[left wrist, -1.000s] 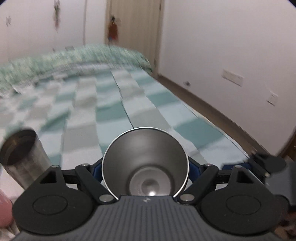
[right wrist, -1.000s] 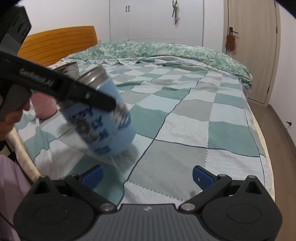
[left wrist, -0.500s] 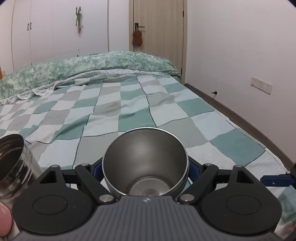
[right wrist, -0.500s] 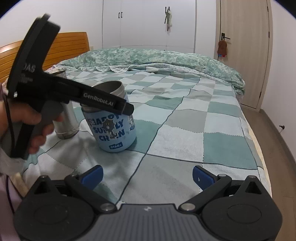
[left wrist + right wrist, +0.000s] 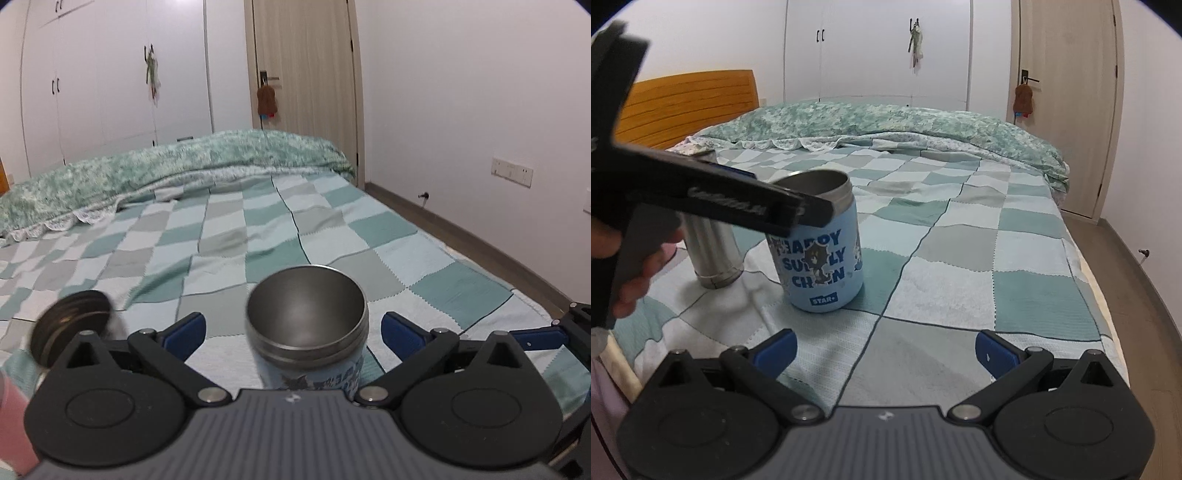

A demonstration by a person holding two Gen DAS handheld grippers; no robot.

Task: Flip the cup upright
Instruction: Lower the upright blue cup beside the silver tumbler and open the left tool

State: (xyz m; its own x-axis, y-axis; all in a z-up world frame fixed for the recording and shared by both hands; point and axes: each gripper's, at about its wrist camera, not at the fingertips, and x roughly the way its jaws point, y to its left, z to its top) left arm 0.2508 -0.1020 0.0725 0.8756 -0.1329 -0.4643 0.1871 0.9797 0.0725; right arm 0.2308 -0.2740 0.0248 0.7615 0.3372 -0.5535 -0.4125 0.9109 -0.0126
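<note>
The light blue cup (image 5: pixel 822 258) with a steel rim and dark lettering stands upright on the checked bedspread (image 5: pixel 1015 266). In the left wrist view the cup (image 5: pixel 308 332) sits between my open blue pads, its mouth facing up, with gaps on both sides. My left gripper (image 5: pixel 291 330) is open around it without touching. From the right wrist view the left gripper's black body (image 5: pixel 713 195) crosses in front of the cup's top. My right gripper (image 5: pixel 884 349) is open and empty, low over the bed, in front of the cup.
A plain steel tumbler (image 5: pixel 711 243) stands upright left of the blue cup; it also shows in the left wrist view (image 5: pixel 70 325). A pink object (image 5: pixel 14 424) is at the lower left. A green quilt (image 5: pixel 886 125) lies folded at the far side. The bed's right edge drops to the floor (image 5: pixel 1137 280).
My left gripper set the cup upright on the bedspread, then opened and let it go. The right gripper has hardly moved.
</note>
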